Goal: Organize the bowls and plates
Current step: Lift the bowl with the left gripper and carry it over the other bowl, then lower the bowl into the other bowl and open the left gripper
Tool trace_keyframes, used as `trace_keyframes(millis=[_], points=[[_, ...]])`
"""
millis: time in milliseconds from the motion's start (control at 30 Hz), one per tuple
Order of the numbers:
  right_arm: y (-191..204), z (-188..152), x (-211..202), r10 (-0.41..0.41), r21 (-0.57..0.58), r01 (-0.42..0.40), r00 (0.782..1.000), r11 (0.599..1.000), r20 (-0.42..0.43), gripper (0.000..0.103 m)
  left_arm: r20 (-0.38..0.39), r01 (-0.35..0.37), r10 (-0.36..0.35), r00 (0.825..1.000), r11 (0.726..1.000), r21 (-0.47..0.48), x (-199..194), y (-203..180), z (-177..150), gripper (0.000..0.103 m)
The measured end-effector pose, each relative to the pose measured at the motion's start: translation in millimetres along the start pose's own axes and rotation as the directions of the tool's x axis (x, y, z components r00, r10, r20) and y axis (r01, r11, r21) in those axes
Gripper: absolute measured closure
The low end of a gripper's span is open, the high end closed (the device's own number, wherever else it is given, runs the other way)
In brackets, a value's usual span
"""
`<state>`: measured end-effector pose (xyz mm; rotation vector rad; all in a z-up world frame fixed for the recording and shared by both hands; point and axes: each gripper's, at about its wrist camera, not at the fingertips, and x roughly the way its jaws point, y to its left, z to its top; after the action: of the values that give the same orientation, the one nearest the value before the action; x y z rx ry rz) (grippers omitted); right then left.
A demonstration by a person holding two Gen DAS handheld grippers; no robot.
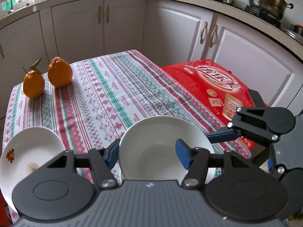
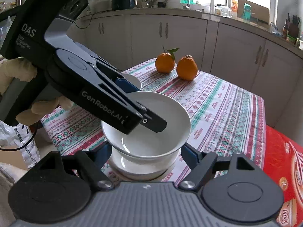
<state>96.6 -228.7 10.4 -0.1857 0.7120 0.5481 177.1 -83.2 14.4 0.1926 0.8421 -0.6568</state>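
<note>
Left gripper (image 1: 147,154) angled down, jaws nearly together, clamping a bowl (image 1: 162,147) rim: one finger (image 1: 182,156) inside, the other outside. Right gripper (image 2: 145,152) also angled down, jaws partly apart, straddling the lower bowl (image 2: 142,167) of the stack; pad contact unclear. Gloved hand (image 2: 20,71) holds left handle.

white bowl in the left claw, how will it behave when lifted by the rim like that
The bowl looks like glazed ceramic, so probably stiff, fragile and rather slippery. The left claw pinches only one wall at the rim, so it may tilt or slip. It seems to sit in another bowl, so the two might clink as it lifts.
</note>
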Motion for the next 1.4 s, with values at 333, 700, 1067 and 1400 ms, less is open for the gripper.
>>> trace_keyframes(millis=[333, 700, 1067, 1400], points=[[1, -3, 9, 0.003, -0.004, -0.004, 0.999, 1.000, -0.037, 0.019, 0.002, -0.003, 0.003, 1.000, 1.000, 0.021, 5, -1, -8, 0.043], [0, -5, 13, 0.018, 0.000, -0.018, 0.998, 1.000, -0.054, 0.019, -0.001, 0.006, -0.006, 1.000, 1.000, 0.000, 11, 4, -16, 0.043], [-3, -4, 9, 0.025, 0.019, -0.025, 0.999, 1.000, -0.026, 0.004, 0.009, 0.008, -0.008, 1.000, 1.000, -0.004, 10, 7, -20, 0.033], [-7, -13, -5, 0.023, -0.037, -0.024, 0.999, 0.999, -0.042, 0.000, 0.074, -0.029, 0.020, 0.997, 0.992, 0.120, -31, 6, -37, 0.013]])
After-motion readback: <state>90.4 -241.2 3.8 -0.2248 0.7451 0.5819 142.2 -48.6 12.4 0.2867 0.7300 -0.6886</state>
